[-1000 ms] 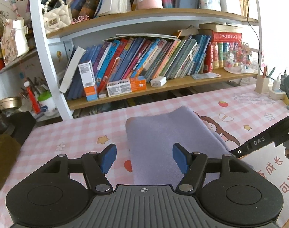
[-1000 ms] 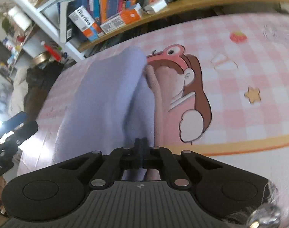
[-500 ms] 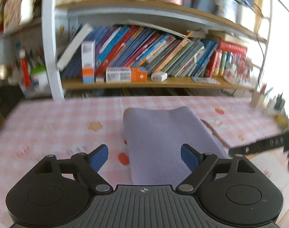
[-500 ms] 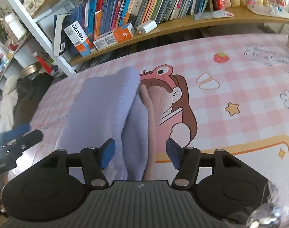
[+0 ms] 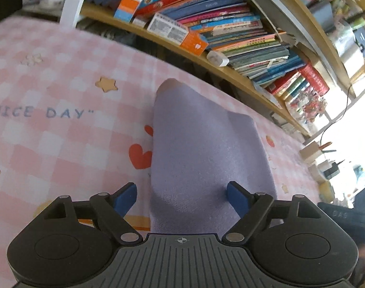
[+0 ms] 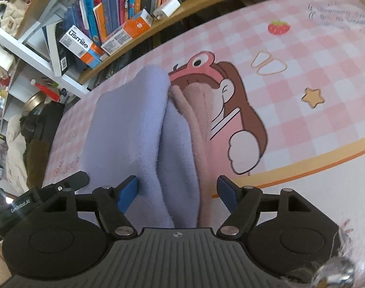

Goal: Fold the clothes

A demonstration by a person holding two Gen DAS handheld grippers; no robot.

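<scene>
Left gripper [image 5: 181, 196], seen through its own wrist camera, hangs low over the near end of a lavender garment [image 5: 206, 148] with its blue-padded fingers [image 5: 124, 196] spread wide, one pad off each side of the cloth and neither pinching it. That garment lies as a narrow, smooth-topped bundle running away from the camera on the pink checked tablecloth [image 5: 50, 76], its far end rounded and showing a sliver of pinkish lining, with a crowded bookshelf [image 5: 230, 24] beyond. At the right edge a dark bar is probably the other tool, though it is too cut off to be sure. In the right wrist view, the right gripper [image 6: 177, 193] is likewise spread apart and holds nothing; it straddles the near end of the same garment [image 6: 129, 124], where stacked layers show: a lavender top fold, a second lavender layer beneath, and pink fleece lining [image 6: 196, 120] peeking out along the right side beside a cartoon figure printed on the cloth [image 6: 235, 110]. Judging by the layers, the garment already lies folded lengthwise, so this fits either a pause before a further fold or the release after the last one. Any further fold would call for gripping all layers at the near end together.
</scene>
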